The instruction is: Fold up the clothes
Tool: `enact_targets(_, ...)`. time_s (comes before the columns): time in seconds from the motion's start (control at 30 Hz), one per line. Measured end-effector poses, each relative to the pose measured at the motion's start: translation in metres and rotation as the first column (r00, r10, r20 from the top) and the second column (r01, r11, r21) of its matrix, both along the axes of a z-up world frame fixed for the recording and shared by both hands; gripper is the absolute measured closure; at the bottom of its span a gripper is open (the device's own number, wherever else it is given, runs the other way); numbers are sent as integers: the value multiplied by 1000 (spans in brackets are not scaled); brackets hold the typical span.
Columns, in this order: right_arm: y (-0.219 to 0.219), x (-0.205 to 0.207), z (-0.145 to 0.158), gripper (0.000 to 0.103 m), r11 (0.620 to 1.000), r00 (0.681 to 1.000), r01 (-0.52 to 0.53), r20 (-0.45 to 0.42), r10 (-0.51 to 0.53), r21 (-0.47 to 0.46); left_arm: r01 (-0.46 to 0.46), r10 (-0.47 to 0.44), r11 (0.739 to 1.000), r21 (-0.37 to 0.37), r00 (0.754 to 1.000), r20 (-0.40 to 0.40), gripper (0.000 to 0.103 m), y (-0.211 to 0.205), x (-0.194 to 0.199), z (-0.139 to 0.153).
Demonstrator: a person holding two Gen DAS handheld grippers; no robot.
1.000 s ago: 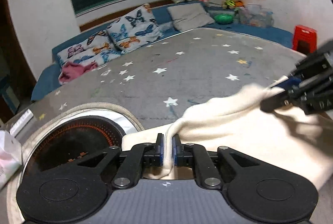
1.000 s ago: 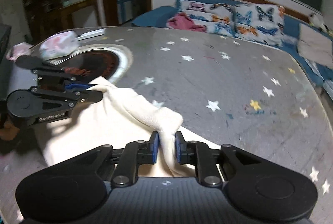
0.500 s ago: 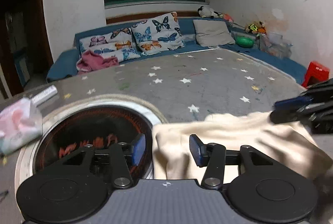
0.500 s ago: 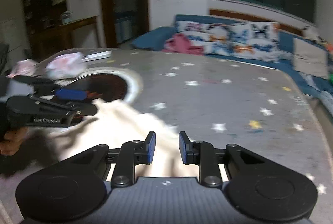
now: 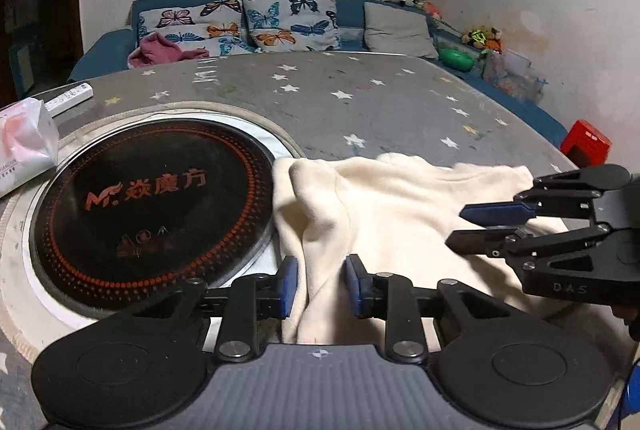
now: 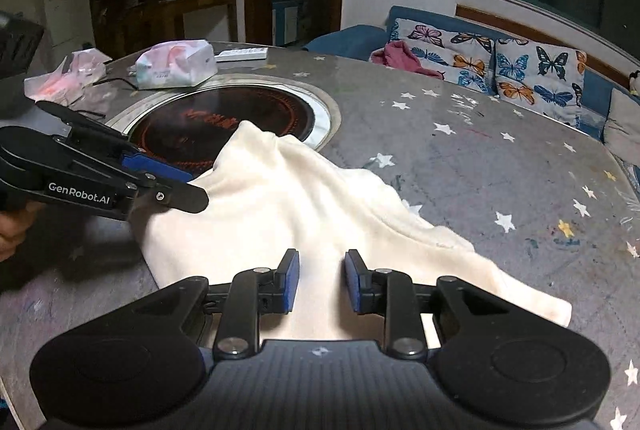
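A cream fleece garment (image 5: 392, 206) lies rumpled on the grey star-patterned table, its left edge beside the round black cooktop; it also shows in the right wrist view (image 6: 304, 214). My left gripper (image 5: 318, 286) is open above the garment's near edge, holding nothing; it also shows in the right wrist view (image 6: 176, 186) at the cloth's left corner. My right gripper (image 6: 318, 280) is open over the garment's near side, empty; it also shows in the left wrist view (image 5: 472, 226) over the cloth's right part.
A round black cooktop (image 5: 152, 206) is set into the table (image 5: 360, 98) left of the garment. A tissue pack (image 5: 24, 142) and a remote (image 5: 70, 96) lie at the far left. A sofa with butterfly cushions (image 5: 288, 18) and a red stool (image 5: 586, 142) stand beyond the table.
Both grippers were shut on folds of the garment a second ago; both have opened and let go. The cloth has dropped flat on the table and the grippers have pulled back slightly.
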State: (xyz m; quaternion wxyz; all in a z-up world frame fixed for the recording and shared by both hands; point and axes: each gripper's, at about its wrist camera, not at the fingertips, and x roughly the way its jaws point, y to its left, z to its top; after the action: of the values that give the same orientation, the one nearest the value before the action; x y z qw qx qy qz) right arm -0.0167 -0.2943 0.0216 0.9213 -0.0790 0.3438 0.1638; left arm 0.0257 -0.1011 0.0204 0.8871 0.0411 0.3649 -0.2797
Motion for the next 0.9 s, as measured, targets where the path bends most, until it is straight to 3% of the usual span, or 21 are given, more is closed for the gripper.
enact_targets(0.33,10,-52,4,78,996,996,-90,-13,90,12,50,-50,999,-13,998,-44,72,30,-62,3)
enact_targets(0.43,11,-68,8,78,994,995,-102,-17,103,30,40,-40,999,5,999,-12,72,35,-76,10)
enact_targets(0.5,7,-73,14,79,995,996,-85,-14,86,55,30,-31,999,18,999,33,74,34,-81,21)
enact_targets(0.67,-15,-62,29,79,993,1000,22,6,-22,120,70,-66,997,-38,992,105,74,21,-77,44)
enact_targets(0.9,-30,-35,15,94,983,991,128,-43,-123,133,109,-107,994,-28,992,59,76,-25,-38,26)
